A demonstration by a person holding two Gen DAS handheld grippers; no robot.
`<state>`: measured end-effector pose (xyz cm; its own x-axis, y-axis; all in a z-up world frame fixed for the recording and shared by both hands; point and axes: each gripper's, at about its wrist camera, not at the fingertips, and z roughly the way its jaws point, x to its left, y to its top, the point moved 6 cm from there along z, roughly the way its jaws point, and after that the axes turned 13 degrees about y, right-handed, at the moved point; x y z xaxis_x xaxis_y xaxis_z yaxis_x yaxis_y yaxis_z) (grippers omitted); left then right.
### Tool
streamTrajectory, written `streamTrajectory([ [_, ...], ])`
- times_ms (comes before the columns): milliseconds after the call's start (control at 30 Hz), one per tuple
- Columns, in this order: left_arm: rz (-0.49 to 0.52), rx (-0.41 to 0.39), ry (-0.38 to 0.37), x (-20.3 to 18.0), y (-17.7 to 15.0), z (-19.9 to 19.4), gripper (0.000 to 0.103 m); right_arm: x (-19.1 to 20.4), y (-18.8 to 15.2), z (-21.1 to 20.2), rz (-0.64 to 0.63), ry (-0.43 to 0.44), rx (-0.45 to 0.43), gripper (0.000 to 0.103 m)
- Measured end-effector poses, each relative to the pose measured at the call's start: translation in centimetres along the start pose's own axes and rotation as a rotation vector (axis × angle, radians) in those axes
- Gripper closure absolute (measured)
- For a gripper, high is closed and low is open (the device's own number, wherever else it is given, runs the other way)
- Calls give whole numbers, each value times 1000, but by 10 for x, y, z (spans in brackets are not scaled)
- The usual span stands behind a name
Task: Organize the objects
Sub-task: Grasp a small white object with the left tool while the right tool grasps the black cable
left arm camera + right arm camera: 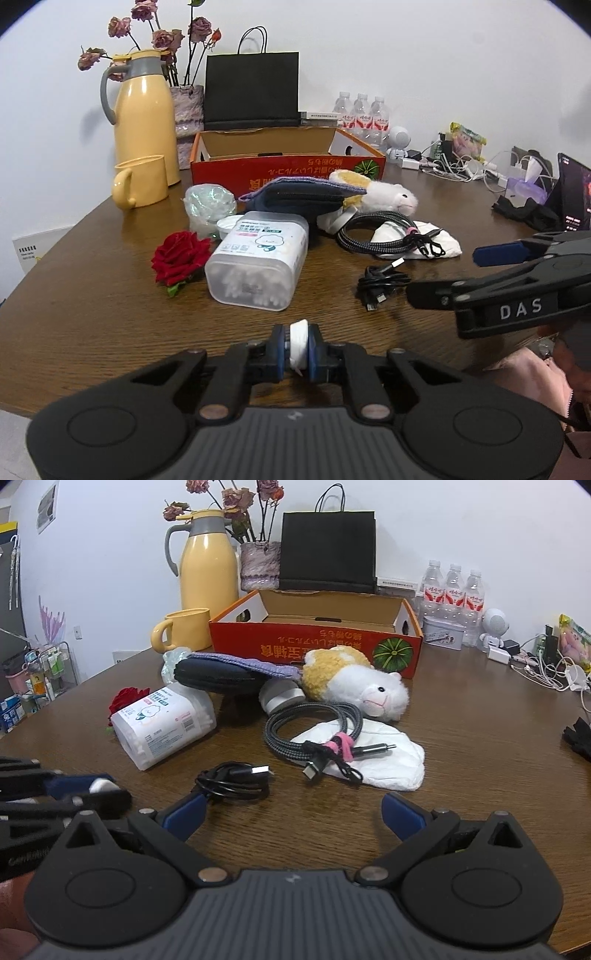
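Bare bench lies right of my tools. Ahead, black cable, braided cable and swab box block the way to the carton.

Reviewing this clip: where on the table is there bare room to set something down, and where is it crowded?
Bare wood lies left of the red rose and swab box, and right of the white cloth toward the black gloves. The orange carton looks nearly empty. Crowded: the pile before it and the back-right charger tangle.

Red rose, yellow mug, orange-red box.
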<state>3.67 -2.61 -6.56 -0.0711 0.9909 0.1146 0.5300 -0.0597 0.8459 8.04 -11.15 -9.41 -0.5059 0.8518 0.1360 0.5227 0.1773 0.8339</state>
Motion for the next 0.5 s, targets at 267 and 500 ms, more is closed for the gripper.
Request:
streamTrajectory([
  [267, -47, -30, 25, 16, 7, -1, 92, 14, 5, 14, -23, 59, 7, 8],
  [500, -82, -50, 46, 30, 14, 0, 92, 20, 7, 37, -11, 73, 26, 45],
])
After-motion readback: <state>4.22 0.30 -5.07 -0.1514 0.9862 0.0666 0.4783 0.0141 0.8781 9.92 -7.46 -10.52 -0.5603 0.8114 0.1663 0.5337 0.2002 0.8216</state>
